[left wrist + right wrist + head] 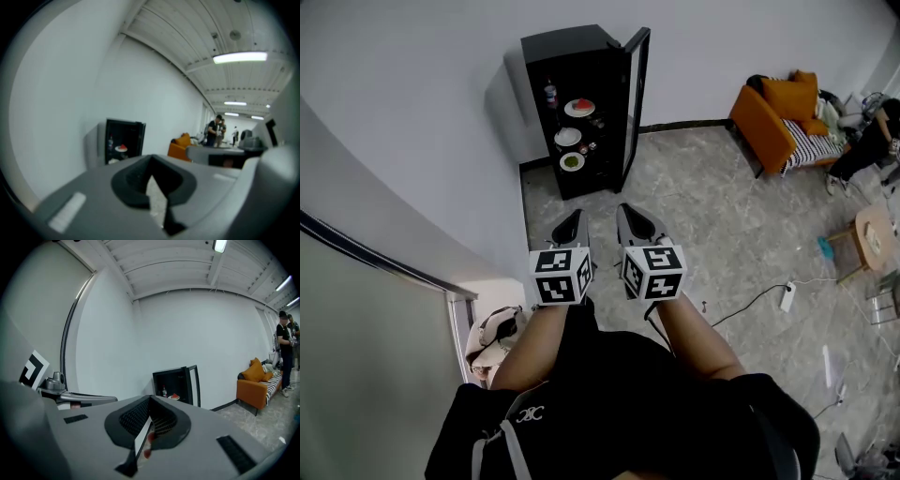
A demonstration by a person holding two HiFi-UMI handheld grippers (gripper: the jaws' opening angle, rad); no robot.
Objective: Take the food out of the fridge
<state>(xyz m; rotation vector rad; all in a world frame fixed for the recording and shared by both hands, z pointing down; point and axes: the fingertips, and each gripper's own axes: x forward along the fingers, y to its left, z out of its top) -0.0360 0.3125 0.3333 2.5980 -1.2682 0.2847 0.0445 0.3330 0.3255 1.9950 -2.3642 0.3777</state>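
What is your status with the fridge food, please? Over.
Both shut and empty: left hand-held gripper, right hand-held gripper. The fridge stands open, plates of food on its shelves. Nothing seen blocking the way.

- I see the fridge (567, 42) standing on the floor (712, 206) against the wall (412, 112), ahead of both tools, with its door (635, 94) swung open on its right side.
- Inside it, three plates sit one above another on the shelves: top plate (579, 108), middle plate (568, 137), bottom plate (572, 162).
- A bottle (550, 94) stands left of the top plate.
- My left hand-held gripper (575, 220) and right hand-held gripper (628, 214) are side by side, well apart from the fridge and pointing towards it.
- A sofa (764, 122) stands by the wall, well to the right of the fridge.
- A power strip (787, 296) lies on the floor, right of the right hand-held gripper.
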